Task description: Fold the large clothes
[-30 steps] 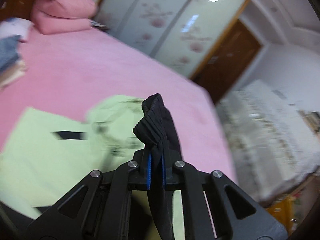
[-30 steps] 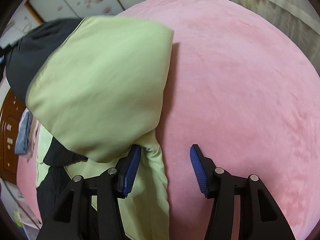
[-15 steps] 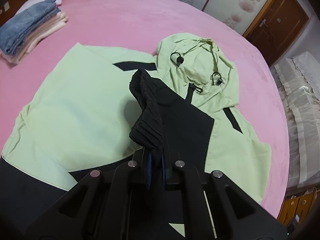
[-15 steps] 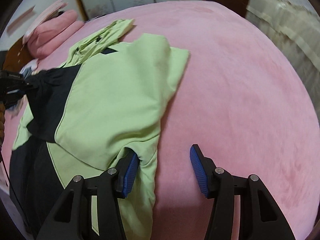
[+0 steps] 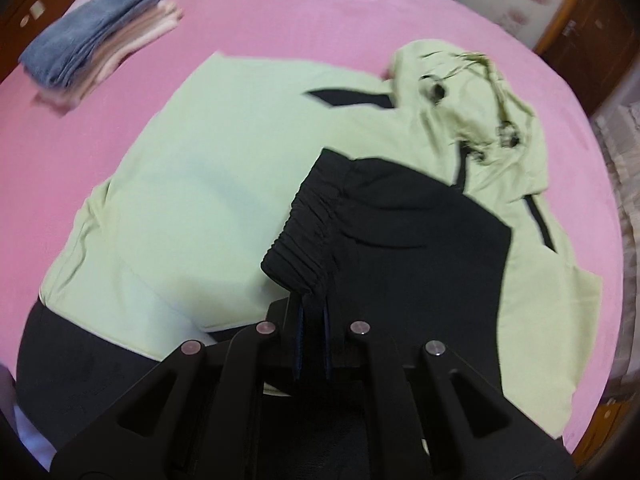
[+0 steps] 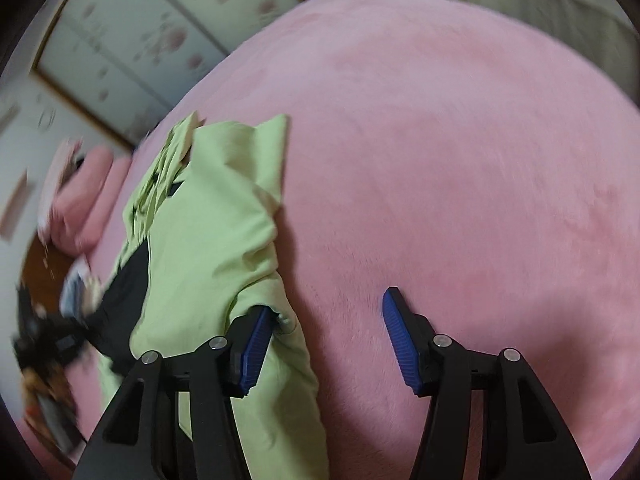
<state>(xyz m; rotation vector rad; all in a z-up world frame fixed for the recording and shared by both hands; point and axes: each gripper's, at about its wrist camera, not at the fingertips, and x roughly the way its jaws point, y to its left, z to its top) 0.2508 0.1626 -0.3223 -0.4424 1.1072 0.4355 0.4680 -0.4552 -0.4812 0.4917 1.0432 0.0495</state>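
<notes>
Lying spread across the pink bed (image 5: pixel 280 20) is a light green and black hooded jacket (image 5: pixel 192 200), its hood (image 5: pixel 472 112) crumpled toward the far side and its black lower panel folding over the green body. The jacket's black ribbed cuff (image 5: pixel 304 236) is standing up from the black sleeve cloth, and the left gripper (image 5: pixel 312 344) is pinching that cuff, its blue pads all but meeting with the dark fabric squeezed between them. In the right wrist view the same jacket is showing as a bunched green mass (image 6: pixel 208 240) at the left, and its edge is draping down over the left finger of the right gripper (image 6: pixel 324 340). That gripper's jaws are opening, standing about halfway apart; green cloth is touching the inner pad on one side, while the other pad is hanging clear above bare pink bedding, so nothing is being clamped. A stack of folded clothes (image 5: pixel 96 52), blue on top of pale layers, is sitting well apart from the jacket near the bed's far left corner. Pink pillows (image 6: pixel 80 200) are blurring at the left of the right wrist view, and wardrobe doors (image 6: pixel 160 40) with a floral print are standing beyond the bed.
</notes>
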